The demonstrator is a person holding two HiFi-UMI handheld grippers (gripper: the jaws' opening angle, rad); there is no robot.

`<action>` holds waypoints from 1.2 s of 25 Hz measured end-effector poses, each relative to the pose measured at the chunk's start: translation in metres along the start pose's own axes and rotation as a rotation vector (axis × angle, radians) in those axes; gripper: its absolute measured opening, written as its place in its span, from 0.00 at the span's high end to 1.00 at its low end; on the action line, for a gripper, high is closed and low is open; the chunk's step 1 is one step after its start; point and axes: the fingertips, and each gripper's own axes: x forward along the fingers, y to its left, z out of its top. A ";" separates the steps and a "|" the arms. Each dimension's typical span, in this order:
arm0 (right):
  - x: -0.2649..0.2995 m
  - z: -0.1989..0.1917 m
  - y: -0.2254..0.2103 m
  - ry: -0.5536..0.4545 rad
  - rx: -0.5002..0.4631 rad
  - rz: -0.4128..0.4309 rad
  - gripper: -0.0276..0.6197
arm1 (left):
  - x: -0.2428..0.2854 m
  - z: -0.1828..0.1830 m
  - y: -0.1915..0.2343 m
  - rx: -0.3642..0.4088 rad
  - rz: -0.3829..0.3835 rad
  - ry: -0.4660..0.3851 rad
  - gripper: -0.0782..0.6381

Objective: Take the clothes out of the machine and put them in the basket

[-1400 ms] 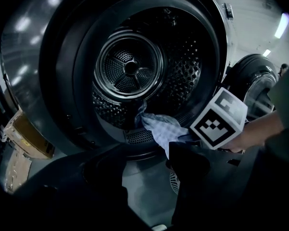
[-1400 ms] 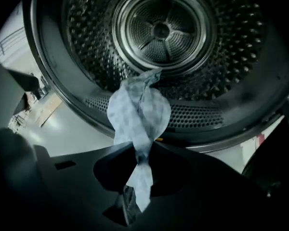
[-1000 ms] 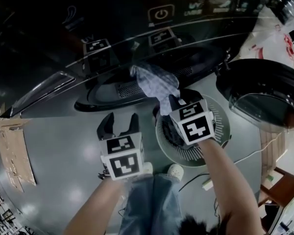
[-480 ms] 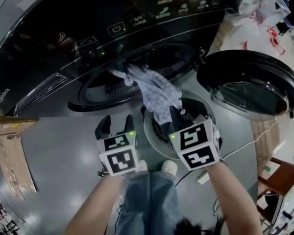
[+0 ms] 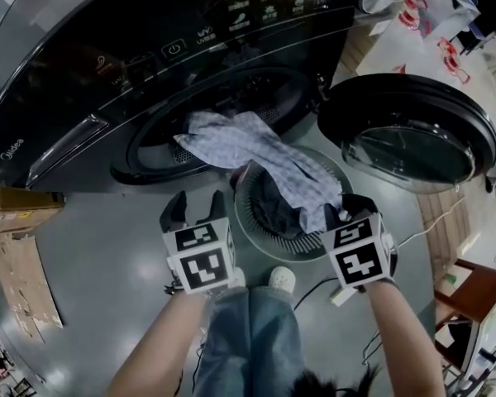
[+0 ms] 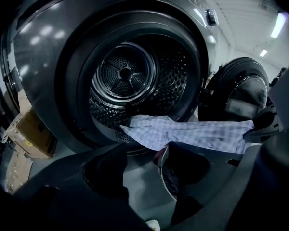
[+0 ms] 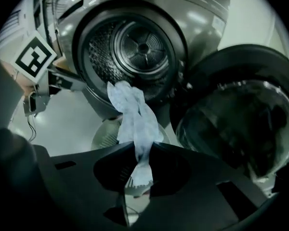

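The right gripper (image 7: 140,153) has its jaws clamped on one end of a pale checked garment (image 5: 256,151). The garment stretches from the open port of the front-loading machine (image 5: 66,48), where its far end drapes over the lip, across the round slatted basket (image 5: 293,246) on the floor. The left gripper (image 5: 198,207) hovers just beside the basket with its jaws apart and nothing between them, while dark clothing (image 5: 273,209) lies in the basket and the machine's round door (image 5: 409,131) stands swung open.
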 end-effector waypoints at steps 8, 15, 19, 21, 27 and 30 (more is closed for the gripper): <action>0.016 -0.042 0.007 0.107 0.084 0.022 0.85 | -0.002 -0.010 -0.006 0.004 -0.009 0.012 0.52; 0.052 -0.061 0.018 0.133 0.172 0.065 0.27 | 0.002 -0.017 0.005 0.002 -0.002 0.019 0.52; 0.065 -0.056 0.025 0.126 0.165 0.085 0.23 | 0.005 -0.022 0.013 0.009 0.004 0.026 0.52; 0.071 -0.049 0.028 0.122 0.167 0.088 0.23 | 0.008 -0.025 0.017 0.012 0.005 0.032 0.52; 0.092 -0.011 0.046 0.067 0.145 0.133 0.23 | 0.018 -0.033 0.030 0.012 0.009 0.054 0.52; 0.109 0.024 0.060 0.019 0.110 0.176 0.23 | 0.024 -0.032 0.036 0.002 0.008 0.060 0.52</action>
